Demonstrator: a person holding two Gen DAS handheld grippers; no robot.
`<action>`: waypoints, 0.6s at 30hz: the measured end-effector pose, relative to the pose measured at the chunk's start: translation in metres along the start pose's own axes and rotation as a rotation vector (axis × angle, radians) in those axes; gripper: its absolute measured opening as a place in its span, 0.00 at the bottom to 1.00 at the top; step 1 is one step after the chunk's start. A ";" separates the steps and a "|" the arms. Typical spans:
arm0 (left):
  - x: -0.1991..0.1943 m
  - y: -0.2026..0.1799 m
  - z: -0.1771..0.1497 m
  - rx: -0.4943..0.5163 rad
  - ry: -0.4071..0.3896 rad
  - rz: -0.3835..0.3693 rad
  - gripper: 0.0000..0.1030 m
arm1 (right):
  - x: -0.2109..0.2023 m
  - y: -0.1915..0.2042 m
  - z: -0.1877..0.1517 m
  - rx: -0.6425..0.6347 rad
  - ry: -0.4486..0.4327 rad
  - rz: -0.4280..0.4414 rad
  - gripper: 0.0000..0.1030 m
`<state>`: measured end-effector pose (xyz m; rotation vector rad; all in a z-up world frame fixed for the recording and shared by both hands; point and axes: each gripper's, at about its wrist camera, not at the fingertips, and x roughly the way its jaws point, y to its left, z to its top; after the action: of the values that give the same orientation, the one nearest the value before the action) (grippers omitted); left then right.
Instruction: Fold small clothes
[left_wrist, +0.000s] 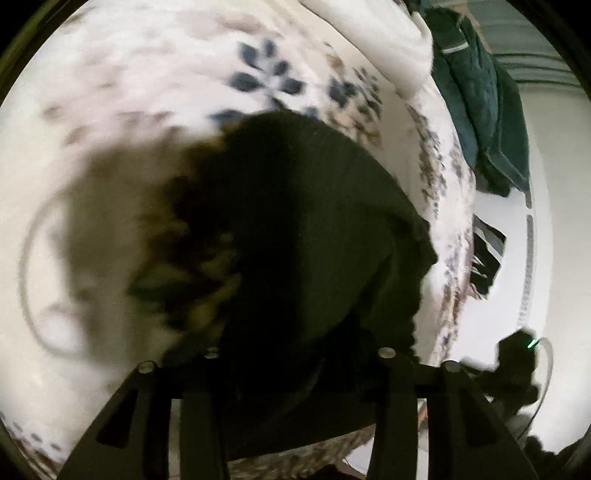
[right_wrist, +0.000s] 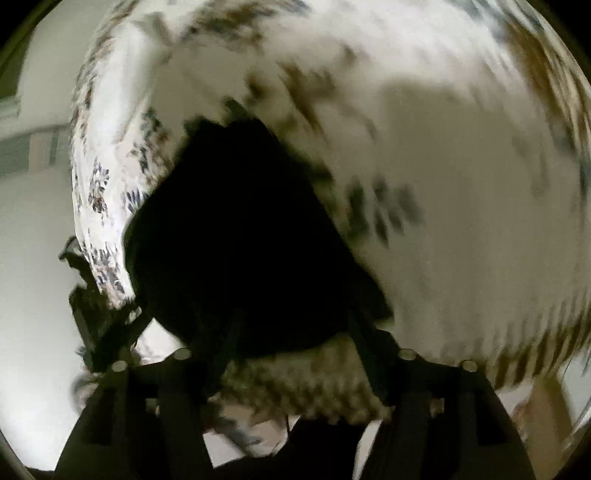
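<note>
A dark ribbed knit garment (left_wrist: 314, 206) lies on a white bedspread with a blue and brown floral print (left_wrist: 147, 74). My left gripper (left_wrist: 295, 332) points down onto the garment. Its fingers are lost against the dark cloth, which reaches back between their bases. In the right wrist view the same garment (right_wrist: 236, 229) looks almost black on the bedspread (right_wrist: 443, 147). My right gripper (right_wrist: 291, 321) stands open at its near edge. The fingers (right_wrist: 364, 343) are spread wide, and printed cloth shows in the gap behind the tips. Both views are blurred.
A teal quilted cloth (left_wrist: 476, 92) and a white folded piece (left_wrist: 388, 48) lie at the far end of the bed. The bed's edge runs down the right side, with pale floor (left_wrist: 546, 221) beyond and a dark striped object (left_wrist: 487, 251) beside it.
</note>
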<state>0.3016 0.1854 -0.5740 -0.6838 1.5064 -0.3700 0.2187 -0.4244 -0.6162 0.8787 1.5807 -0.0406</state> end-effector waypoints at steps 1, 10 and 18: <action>-0.008 0.006 -0.004 -0.017 -0.030 -0.003 0.40 | -0.001 0.012 0.014 -0.039 -0.028 -0.003 0.64; -0.030 0.070 -0.014 -0.022 -0.202 0.429 0.71 | 0.073 0.081 0.131 -0.251 -0.096 -0.011 0.67; 0.018 0.058 -0.008 0.068 -0.188 0.545 1.00 | 0.046 0.100 0.127 -0.269 -0.268 -0.018 0.06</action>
<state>0.2844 0.2169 -0.6236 -0.2270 1.4262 0.0585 0.3824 -0.3930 -0.6411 0.6206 1.3071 0.0400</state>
